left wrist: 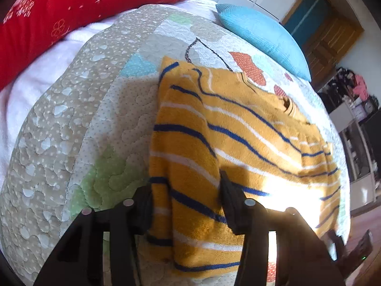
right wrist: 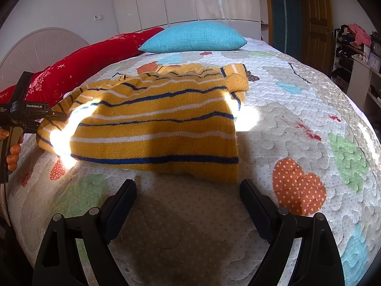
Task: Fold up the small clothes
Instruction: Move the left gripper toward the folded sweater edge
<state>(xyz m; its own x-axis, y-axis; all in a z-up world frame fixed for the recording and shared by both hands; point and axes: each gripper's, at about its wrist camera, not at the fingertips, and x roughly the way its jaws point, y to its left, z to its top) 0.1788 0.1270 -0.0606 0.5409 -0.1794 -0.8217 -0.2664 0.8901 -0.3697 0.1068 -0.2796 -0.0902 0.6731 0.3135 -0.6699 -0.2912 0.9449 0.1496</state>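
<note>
left gripper (left wrist: 185,190) fingers clamp striped sweater (left wrist: 238,128) sleeve fold to carry it over; right gripper (right wrist: 188,190) fingers apart, hovering over bed quilt (right wrist: 297,109).

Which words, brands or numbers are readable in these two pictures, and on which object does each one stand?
"GenRobot.AI": white label on the left gripper, seen in the right wrist view.
Small white print to the left of that label: too small to read.
Clock on the shelf at the far right: too blurred to read.
Sweater, quilt and pillows: no text.
</note>
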